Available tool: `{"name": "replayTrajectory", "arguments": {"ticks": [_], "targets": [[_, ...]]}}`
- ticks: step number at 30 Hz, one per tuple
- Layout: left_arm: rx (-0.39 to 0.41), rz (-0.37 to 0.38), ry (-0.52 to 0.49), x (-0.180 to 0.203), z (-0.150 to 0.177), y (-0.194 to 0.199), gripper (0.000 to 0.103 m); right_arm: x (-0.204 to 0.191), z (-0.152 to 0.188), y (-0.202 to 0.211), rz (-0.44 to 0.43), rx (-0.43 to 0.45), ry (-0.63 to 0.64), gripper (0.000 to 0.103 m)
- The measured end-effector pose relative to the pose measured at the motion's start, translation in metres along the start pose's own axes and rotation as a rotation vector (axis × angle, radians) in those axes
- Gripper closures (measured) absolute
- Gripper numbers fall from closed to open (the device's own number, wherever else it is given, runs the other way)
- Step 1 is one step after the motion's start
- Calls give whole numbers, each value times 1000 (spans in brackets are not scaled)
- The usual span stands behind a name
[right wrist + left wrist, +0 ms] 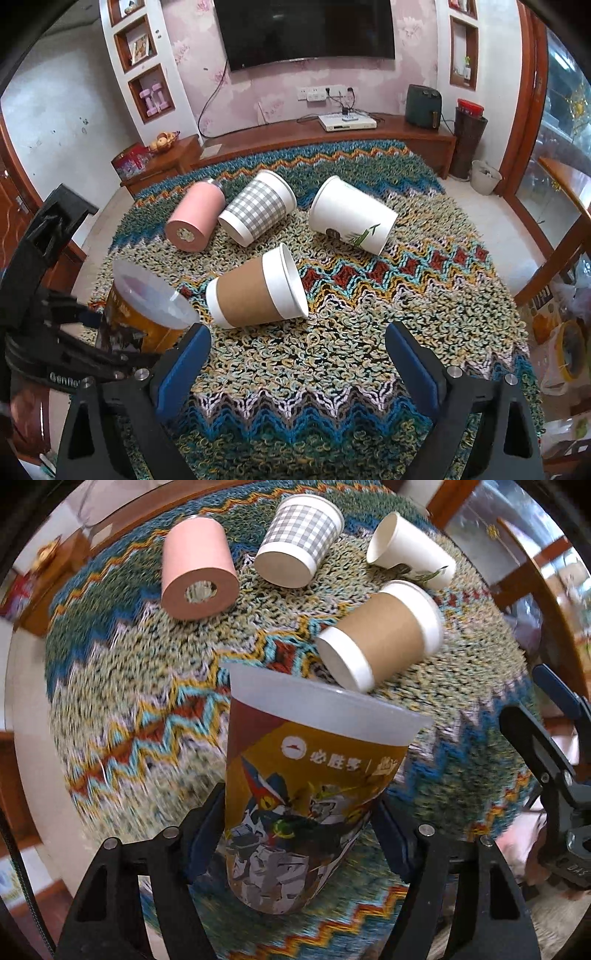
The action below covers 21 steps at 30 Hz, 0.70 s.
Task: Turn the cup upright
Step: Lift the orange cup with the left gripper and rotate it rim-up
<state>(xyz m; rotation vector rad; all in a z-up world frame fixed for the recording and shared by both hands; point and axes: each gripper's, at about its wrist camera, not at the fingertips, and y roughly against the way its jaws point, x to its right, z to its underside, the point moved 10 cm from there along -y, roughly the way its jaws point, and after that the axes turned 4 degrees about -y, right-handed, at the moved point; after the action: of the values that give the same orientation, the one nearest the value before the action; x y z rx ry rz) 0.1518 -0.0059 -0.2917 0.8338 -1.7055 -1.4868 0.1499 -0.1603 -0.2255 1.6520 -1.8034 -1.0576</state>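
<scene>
My left gripper (299, 834) is shut on a printed orange plastic cup (310, 797) with a frosted rim, held nearly upright, mouth up, tilted a little; it also shows at the left of the right wrist view (147, 314). My right gripper (297, 354) is open and empty above the table's front. Lying on their sides on the knitted cloth are a brown-sleeved paper cup (255, 291), a grey checked cup (258, 206), a white cup with a leaf print (351, 214) and a pink bottle (195, 218).
The round table wears a zigzag knitted cloth (369, 332). Behind it stand a wooden TV bench (295, 136) and a wooden cabinet (554, 184) at the right. The right gripper's body (546, 760) shows at the right edge of the left wrist view.
</scene>
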Motion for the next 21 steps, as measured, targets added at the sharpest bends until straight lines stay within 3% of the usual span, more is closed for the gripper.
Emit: {"name": "replayTrajectory", "arguments": {"ticks": [6, 17, 21], "targets": [[35, 63, 140, 29, 43, 18, 26, 7, -3, 31, -4, 43, 7, 7], [112, 197, 380, 88, 40, 26, 27, 31, 11, 63, 17, 43, 25, 7], [135, 181, 422, 99, 40, 20, 27, 37, 17, 70, 28, 19, 42, 7]]}}
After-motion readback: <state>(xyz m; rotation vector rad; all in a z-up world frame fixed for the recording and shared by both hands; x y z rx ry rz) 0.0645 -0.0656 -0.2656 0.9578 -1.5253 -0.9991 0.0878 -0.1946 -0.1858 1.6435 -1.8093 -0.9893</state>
